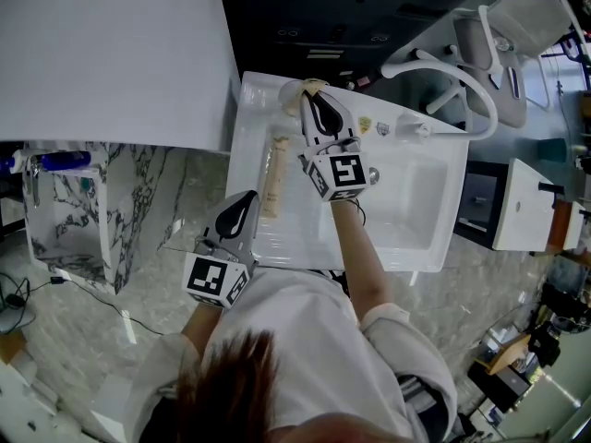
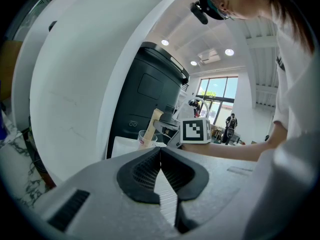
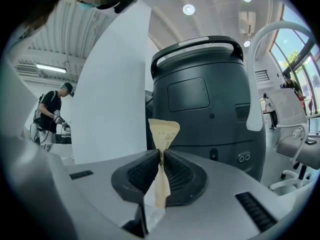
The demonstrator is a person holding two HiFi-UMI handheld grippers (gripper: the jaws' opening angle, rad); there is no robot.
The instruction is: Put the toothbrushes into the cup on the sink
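The right tongs (image 3: 161, 156) pinch a light, crinkly wrapped toothbrush (image 3: 163, 129) near its end, probably slippery unless gripped over the stiff handle, its lower end at the cup (image 2: 146, 139); the left tongs (image 2: 160, 158) are closed and empty.

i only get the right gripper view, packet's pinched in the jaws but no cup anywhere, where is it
observer: the left gripper view shows the cup just below the right gripper; the held toothbrush packet seems to dip into it.
operator: any more to load
observer: yes, a second toothbrush packet lies on the sink ledge, left of the basin.
operator: left gripper got anything
observer: no, the left gripper is shut and empty.
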